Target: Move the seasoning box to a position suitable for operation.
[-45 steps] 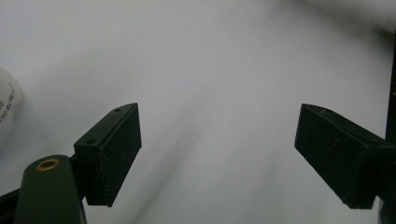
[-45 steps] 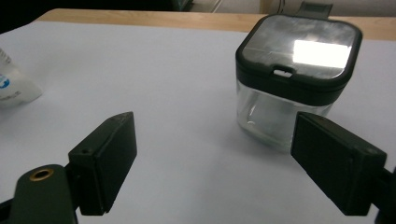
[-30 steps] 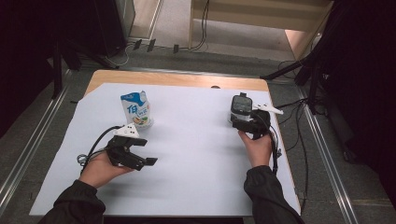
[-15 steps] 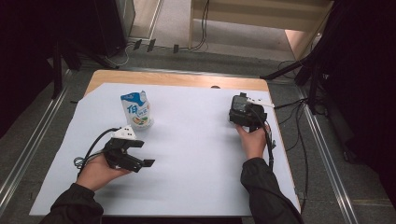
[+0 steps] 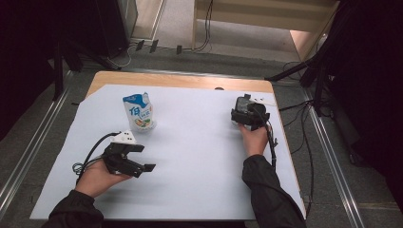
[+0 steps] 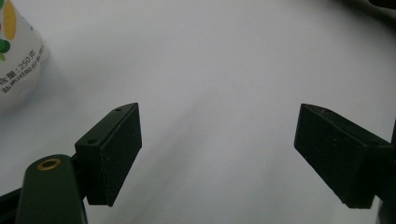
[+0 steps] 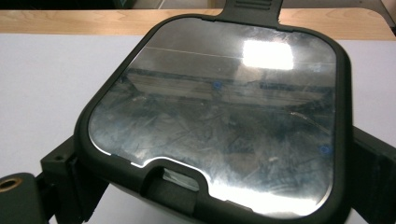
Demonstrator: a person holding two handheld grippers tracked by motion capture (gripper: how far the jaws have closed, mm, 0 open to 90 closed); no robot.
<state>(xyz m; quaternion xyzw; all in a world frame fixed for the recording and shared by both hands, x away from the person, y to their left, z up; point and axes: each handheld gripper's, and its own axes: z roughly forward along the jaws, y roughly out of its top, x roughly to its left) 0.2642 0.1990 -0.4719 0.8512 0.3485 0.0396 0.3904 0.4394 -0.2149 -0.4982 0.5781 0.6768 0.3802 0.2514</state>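
Right hand-held gripper (image 5: pixel 247 115) nearer white sheet's (image 5: pixel 199 156) centre

the pouch (image 5: pixel 139 111) is white with a blue top, blue lettering and a green-and-orange picture low on its front. the container (image 7: pixel 219 116) has a black frame around a shiny, scratched grey lid. both grippers' jaws are matte black. the table (image 5: pixel 180 80) shows pale wood past a white sheet (image 5: pixel 190 161).

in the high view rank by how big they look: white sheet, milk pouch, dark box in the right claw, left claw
1. white sheet, by far the largest
2. left claw and milk pouch look about alike, not ranked
3. dark box, partly hidden by the right claw, so unsure
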